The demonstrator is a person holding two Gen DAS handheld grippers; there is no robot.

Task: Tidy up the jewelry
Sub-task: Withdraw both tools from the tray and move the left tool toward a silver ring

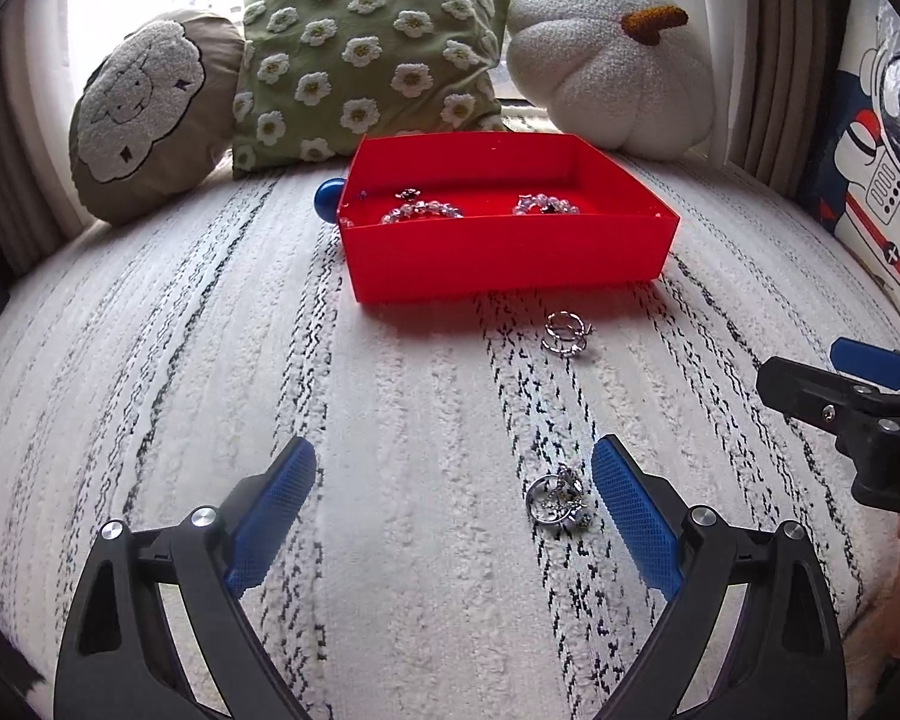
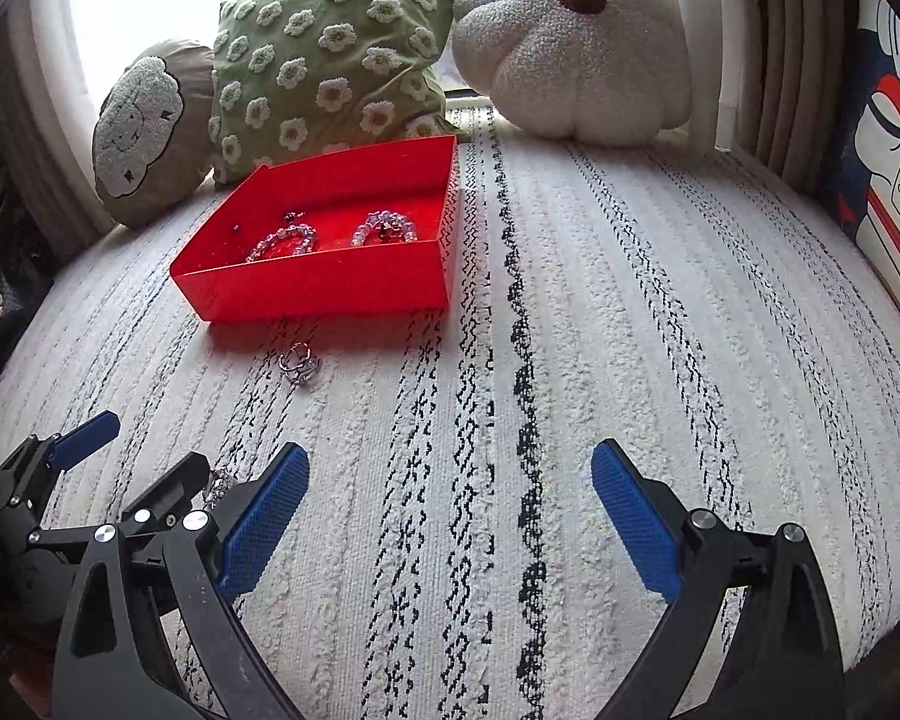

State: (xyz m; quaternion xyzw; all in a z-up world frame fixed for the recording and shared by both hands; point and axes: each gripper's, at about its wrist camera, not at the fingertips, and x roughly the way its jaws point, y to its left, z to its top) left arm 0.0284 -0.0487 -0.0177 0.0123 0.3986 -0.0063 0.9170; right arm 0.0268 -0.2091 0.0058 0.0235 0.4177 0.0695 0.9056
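A red box sits on a white rug and holds two beaded bracelets and a small dark piece. It also shows in the right wrist view. A silver ring lies on the rug just in front of the box, also in the right wrist view. A second silver ring lies between my left gripper's fingers, close to the right pad. My left gripper is open and low over the rug. My right gripper is open and empty, to the right of the left one.
Three cushions stand behind the box: a round sheep cushion, a green flowered one and a white pumpkin one. A blue ball sits at the box's left rear. A printed panel stands at the right edge.
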